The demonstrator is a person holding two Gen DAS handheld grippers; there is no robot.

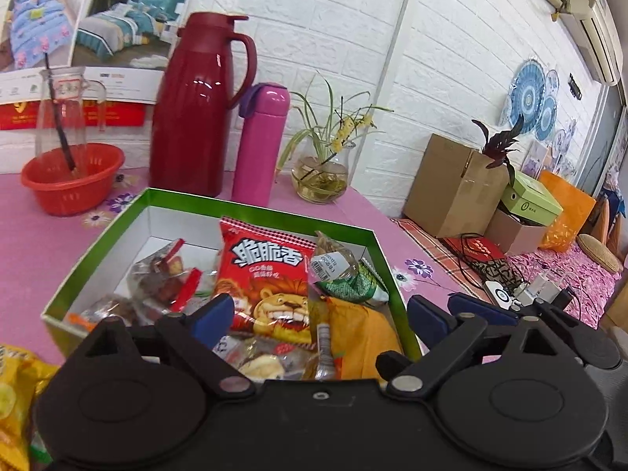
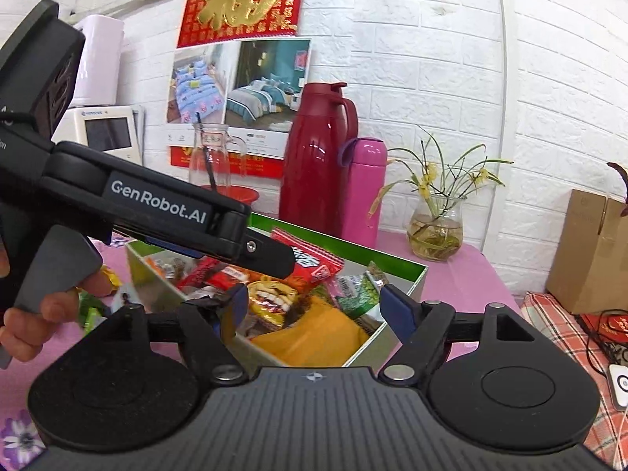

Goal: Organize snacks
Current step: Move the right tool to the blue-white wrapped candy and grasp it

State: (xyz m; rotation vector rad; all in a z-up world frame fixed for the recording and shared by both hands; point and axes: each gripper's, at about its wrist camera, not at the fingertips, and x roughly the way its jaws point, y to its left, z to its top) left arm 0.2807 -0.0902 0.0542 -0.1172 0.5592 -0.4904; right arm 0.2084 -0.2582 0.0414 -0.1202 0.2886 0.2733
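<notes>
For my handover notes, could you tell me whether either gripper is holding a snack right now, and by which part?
Nothing is held. The left gripper and right gripper both stand open over the green box of snacks, with nothing between their pads.

Pink table [image 1: 23, 243]: green box [image 1: 98, 235], red basket [image 1: 72, 178], flasks.

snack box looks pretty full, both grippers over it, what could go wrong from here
The red lion packet leans upright in the green box; a nudge from the open left gripper could tip it. The open right gripper works close beside the left and may bump it. The yellow packet still outside could get missed.
</notes>
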